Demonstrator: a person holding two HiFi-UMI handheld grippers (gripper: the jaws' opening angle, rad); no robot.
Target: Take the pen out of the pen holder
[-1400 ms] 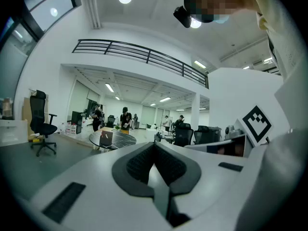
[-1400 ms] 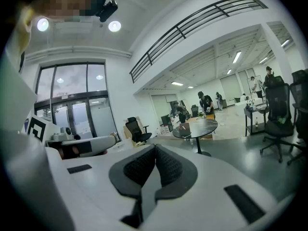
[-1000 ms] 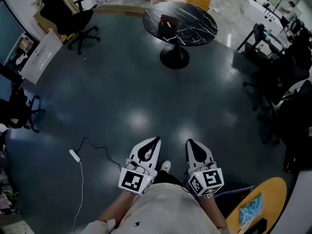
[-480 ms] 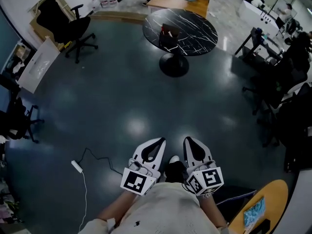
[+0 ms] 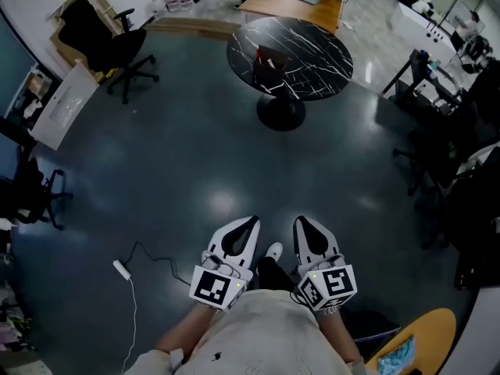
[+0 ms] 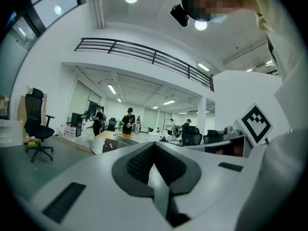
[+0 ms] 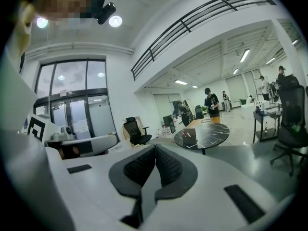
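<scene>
Seemingly the task has not begun. From the head view, the left gripper [image 5: 252,222] and right gripper [image 5: 300,220] sit low against the body, side by side, likely just being carried. The pen holder [image 5: 271,58], a dark boxy shape, stands well apart on a round, black, white-veined bench [image 5: 316,65] across the glossy floor [image 5: 180,155]; no pen can be made out. Each gripper view shows ribbed dark pads pressed together, clenched on nothing.
</scene>
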